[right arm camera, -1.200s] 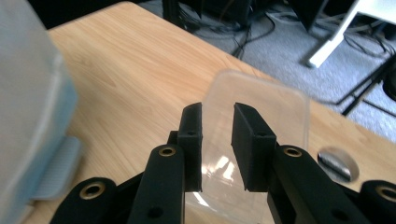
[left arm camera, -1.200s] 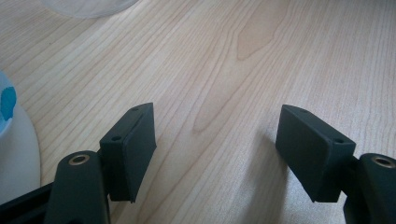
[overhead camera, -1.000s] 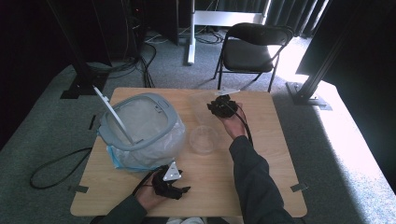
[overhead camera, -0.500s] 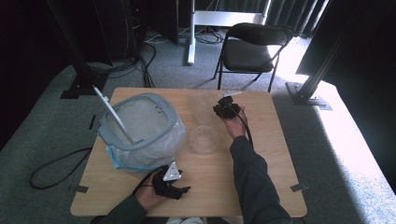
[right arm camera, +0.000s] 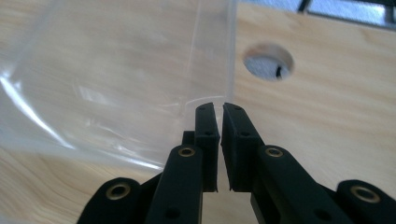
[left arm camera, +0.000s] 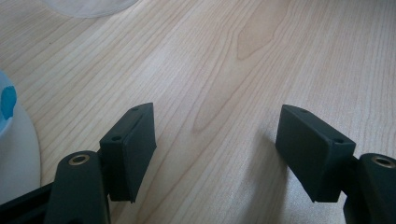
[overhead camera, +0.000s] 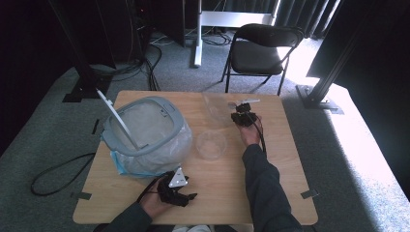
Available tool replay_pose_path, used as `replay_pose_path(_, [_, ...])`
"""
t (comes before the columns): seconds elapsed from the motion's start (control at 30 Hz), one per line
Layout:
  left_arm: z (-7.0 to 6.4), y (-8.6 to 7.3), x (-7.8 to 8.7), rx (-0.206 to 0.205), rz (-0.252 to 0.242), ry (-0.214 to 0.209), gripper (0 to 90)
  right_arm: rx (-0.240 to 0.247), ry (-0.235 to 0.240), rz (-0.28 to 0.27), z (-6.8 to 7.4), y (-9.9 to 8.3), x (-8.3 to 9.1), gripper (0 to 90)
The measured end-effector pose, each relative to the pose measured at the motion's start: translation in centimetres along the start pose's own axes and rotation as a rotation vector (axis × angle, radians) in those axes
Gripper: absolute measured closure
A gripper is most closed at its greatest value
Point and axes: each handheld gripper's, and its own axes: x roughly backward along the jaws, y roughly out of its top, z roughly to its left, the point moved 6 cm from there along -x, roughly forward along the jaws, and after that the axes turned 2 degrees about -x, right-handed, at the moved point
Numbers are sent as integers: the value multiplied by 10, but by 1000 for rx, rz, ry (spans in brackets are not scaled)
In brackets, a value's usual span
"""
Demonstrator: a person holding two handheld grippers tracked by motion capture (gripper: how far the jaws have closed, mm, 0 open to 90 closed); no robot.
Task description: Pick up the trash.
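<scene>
1 wooden table (overhead camera: 290,164), work spread over its left and middle.

Largest item: grey-rimmed tub (overhead camera: 113,145) lined with a plastic bag, at table's left, with a white stick (overhead camera: 117,117) leaning out of it. Not touched by either claw.

Next: clear plastic piece (overhead camera: 216,107) toward the far edge, right of the tub and beyond the clear bowl (overhead camera: 211,143). Exact shape hard to tell through the glare; curved wall and a straight edge seen in the right gripper view (right arm camera: 116,84).

Right claw (overhead camera: 240,116) at that piece's right side. Jaws pinched nearly together on its thin edge (right arm camera: 220,106), only a sliver of gap between them. Round hole (right arm camera: 268,60) in the tabletop just beyond.

Left claw (overhead camera: 181,193) low at the near edge, just in front of the tub, jaws spread wide (left arm camera: 217,135), nothing but bare wood between them.

Judged step: carrying the clear piece by its rim, likely toward the bowl.

To do well:
- Keep pinch firm. Thin slick plastic, shallow bite, prone to slip or swing.
- Lift straight before travelling, to clear bowl rim.
- Move slowly. Light piece, easy to flex.
- Keep left claw ready to steady the bowl if nudged.
</scene>
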Motion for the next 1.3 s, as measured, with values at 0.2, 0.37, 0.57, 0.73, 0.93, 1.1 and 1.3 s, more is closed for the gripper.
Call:
replay_pose_path(0.2, [0, 0, 0, -1, 0, -1, 289, -49, -24, 39, -17, -22, -6, 812])
replay_pose_path(0.37, [0, 0, 0, -1, 0, -1, 289, -71, -19, -25, -26, -17, 11, 774])
replay_pose_path(0.57, [0, 0, 0, 2, -2, 0, 289, -46, 13, -117, -24, -3, 44, 762])
replay_pose_path(0.73, [0, 0, 0, 1, 0, 0, 289, 23, 65, -159, -7, 8, 59, 767])
replay_pose_path(0.93, [0, 0, 0, 0, 0, 0, 289, 58, 97, -159, 11, 13, 55, 716])
replay_pose_path(1.1, [0, 0, 0, -1, 1, 1, 289, 111, 67, -115, 19, 18, 46, 693])
replay_pose_path(1.3, [0, 0, 0, 0, -2, -1, 289, 94, 41, -74, 16, 16, 38, 735])
